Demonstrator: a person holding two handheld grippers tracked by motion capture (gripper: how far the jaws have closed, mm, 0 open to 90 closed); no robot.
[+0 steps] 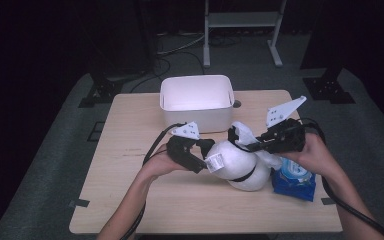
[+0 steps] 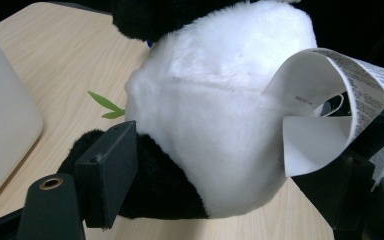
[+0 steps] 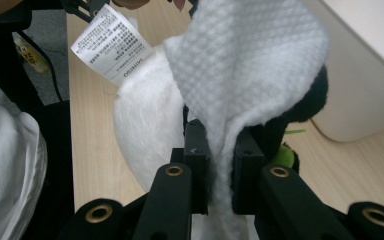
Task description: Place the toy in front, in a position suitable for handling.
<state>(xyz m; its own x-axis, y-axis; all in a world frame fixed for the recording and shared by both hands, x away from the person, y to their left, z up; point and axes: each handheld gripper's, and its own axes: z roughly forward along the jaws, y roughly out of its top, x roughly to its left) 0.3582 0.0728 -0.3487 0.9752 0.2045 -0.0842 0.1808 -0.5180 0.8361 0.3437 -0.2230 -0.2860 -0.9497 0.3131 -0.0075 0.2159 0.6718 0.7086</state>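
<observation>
Item 1: a black-and-white plush panda toy (image 1: pixel 240 167), lying on the pale wood-grain table (image 1: pixel 145 200) just in front of the white rectangular plastic bin (image 1: pixel 196 100). We read it as braced for wiping. The left gripper (image 1: pixel 200 161) has its jaws spread wide around the toy's lower body, 1 pad against the black fur, the other by the curled white paper label (image 2: pixel 325 115); we judge this a steadying hold.

Item 2: a white textured cloth wipe (image 3: pixel 245 75), pinched between the nearly closed jaws of the right gripper (image 1: pixel 240 140) and draped over the top of the toy, presumably so it can be rubbed across the fur.

Item 3: a blue plastic wipes packet (image 1: pixel 294 181), on the table just to the right of the toy, under the right hand (image 1: pixel 312 152), within easy reach.

Surface: otherwise bare, lightly marked. Room: dark, grey carpeted floor (image 1: pixel 45 165), trailing cables, a white metal frame (image 1: pixel 242 30) beyond the table.
</observation>
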